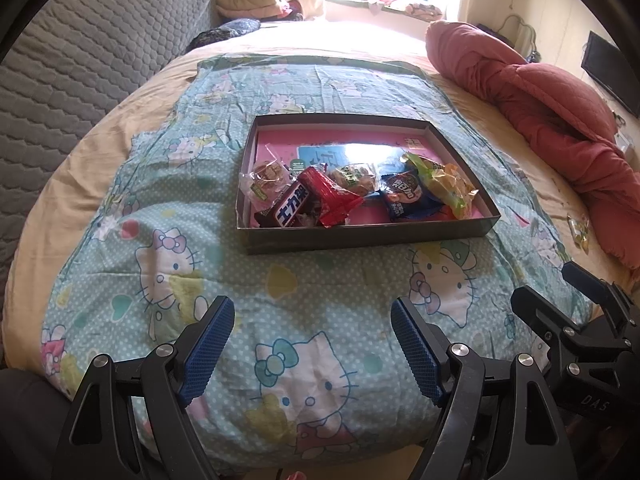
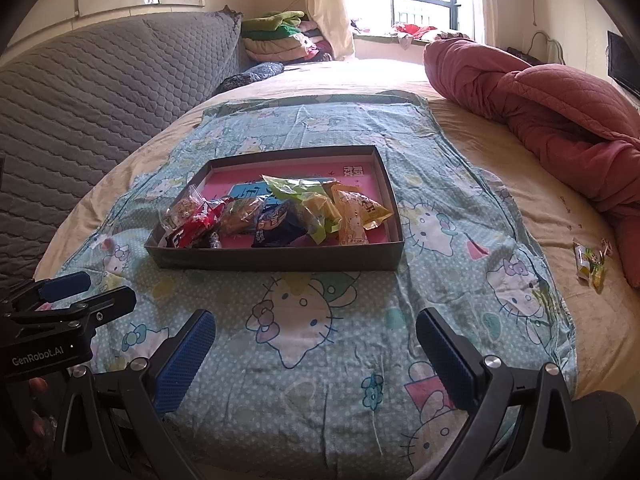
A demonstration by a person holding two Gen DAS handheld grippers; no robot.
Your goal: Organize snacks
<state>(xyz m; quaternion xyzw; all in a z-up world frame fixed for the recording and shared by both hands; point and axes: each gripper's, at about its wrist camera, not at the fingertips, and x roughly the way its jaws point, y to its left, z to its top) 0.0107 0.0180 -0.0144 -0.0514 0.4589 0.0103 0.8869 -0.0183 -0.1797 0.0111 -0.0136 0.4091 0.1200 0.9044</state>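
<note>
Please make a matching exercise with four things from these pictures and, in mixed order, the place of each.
Things:
1. red crinkled snack packet
2. yellow-green small snack packet
3. shallow dark cardboard box
4. rolled pink quilt

Places:
A. on the cartoon-cat blanket
B. alone on the beige sheet, outside the box
C. along the bed's right side
D. inside the box

Pairs: 1-D, 2-B, 3-A, 4-C

Both wrist views tilt down (side by side) toward the shared snack box [image 1: 362,236].
</note>
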